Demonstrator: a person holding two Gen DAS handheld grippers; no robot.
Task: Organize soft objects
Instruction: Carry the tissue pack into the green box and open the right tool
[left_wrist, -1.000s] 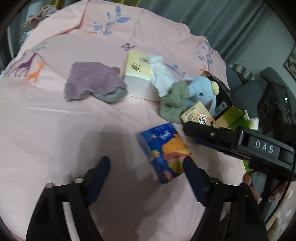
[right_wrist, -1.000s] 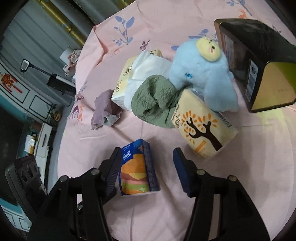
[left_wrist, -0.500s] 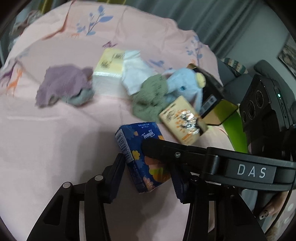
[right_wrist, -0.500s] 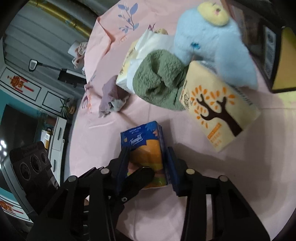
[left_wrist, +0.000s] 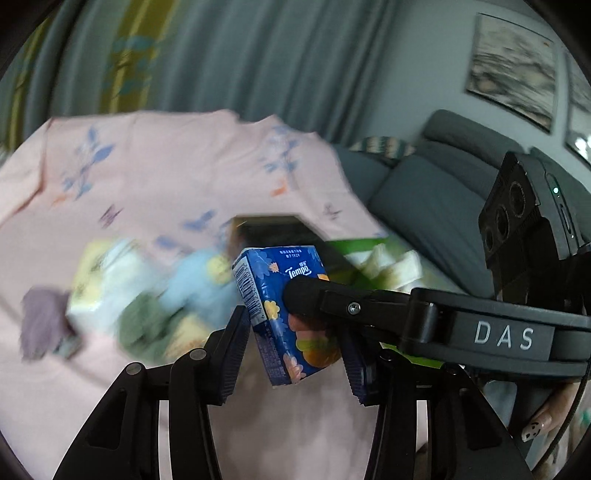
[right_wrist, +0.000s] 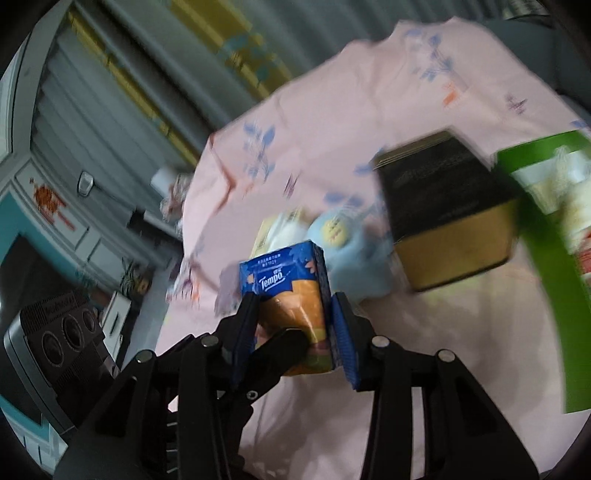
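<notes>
While both grippers' ribbed blue fingers (right_wrist: 341, 332) pinch it, the glossy boxy tissue pack (right_wrist: 290, 291) hangs tilted.

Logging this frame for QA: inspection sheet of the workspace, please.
Surface: pink printed cloth over the table.
Job's things: blue Tempo tissue pack lifted, gripped on both sides; blue plush, purple cloth, green cloth, all blurred.
Clutter: black-and-gold box; green bin beside it.
Grippers: left gripper and right gripper both shut on the pack.
Cables: nothing seen.
Surroundings: grey curtains, grey sofa.
</notes>
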